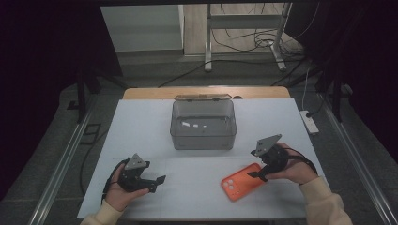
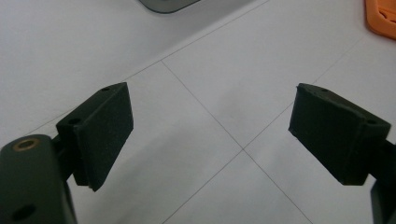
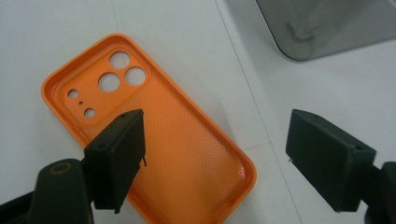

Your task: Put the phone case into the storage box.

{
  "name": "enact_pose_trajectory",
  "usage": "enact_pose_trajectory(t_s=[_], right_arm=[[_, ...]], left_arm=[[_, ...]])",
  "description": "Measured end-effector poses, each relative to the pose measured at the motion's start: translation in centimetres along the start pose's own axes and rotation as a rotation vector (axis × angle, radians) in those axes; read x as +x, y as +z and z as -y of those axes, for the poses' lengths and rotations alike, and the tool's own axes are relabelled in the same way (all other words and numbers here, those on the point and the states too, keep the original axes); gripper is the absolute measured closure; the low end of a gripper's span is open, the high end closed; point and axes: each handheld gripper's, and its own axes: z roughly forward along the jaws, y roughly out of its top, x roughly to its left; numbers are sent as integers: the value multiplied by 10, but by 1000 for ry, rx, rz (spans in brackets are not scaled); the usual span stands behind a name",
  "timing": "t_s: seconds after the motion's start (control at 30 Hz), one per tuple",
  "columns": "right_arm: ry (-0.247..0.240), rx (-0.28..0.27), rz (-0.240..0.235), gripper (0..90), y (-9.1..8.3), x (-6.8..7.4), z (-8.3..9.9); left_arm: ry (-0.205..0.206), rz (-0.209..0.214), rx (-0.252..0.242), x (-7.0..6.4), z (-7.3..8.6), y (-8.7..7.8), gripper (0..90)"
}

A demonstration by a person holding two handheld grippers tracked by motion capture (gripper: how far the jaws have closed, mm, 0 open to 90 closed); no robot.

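The orange phone case point(image 1: 241, 181) lies hollow side up on the white table point(image 1: 141, 122) at the lower right of the high view, camera cut-outs toward the bottom. The right gripper point(image 1: 257, 174) hovers over its upper right end, jaws spread wide, grasping nothing. At the lower left, the left gripper point(image 1: 158, 183) is likewise released. A clear plastic box point(image 1: 203, 123) stands at centre.

Glossy orange plastic phone case point(image 3: 154, 140)
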Motion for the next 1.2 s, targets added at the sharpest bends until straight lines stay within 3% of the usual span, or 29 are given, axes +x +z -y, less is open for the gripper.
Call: enact_pose_trajectory(t_s=[0.1, 0.13, 0.47, 0.7, 1.2], right_arm=[[-21, 8, -8, 201, 0, 0, 0], [-50, 24, -9, 201, -1, 0, -1], [-174, 34, -65, 191, 0, 1, -15], [-235, 37, -94, 182, 0, 1, -26], [-256, 37, -138, 190, 1, -2, -36]], left_arm=[[-1, 0, 1, 0, 0, 0, 137], [0, -2, -1, 0, 0, 0, 137], [-3, -9, -9, 2, 1, -1, 137], [-2, -12, -12, 2, 1, -2, 137], [3, -16, -7, 2, 2, -2, 137]])
